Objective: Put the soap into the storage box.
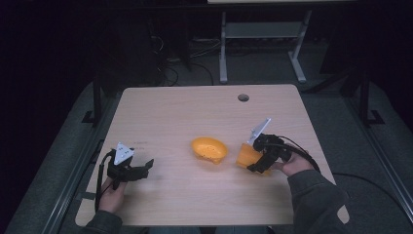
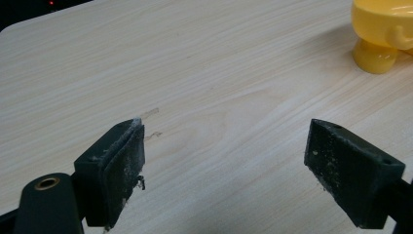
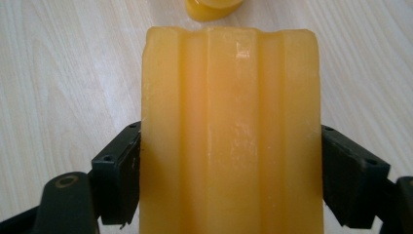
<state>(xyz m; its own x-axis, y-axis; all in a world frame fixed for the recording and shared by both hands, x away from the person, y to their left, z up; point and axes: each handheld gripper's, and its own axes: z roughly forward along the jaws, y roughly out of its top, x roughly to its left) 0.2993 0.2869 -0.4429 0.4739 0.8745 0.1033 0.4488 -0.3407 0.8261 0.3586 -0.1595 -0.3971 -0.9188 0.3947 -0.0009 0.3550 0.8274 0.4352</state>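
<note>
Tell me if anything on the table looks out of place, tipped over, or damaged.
The yellow bowl near the table's middle sits tilted, its opening facing partly sideways rather than straight up. The right gripper is clamped on an orange ribbed block; the left gripper is open and empty. No spill or damage shows.

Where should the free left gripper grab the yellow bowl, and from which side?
Probably the rim, on the side facing the left gripper. The bowl lies tilted on the table, so its thin rim is raised and fits the open jaws. Its rounded body looks wide and likely to slip. Come in low from the left; the right gripper, shut on the orange block, crowds the other side.
</note>
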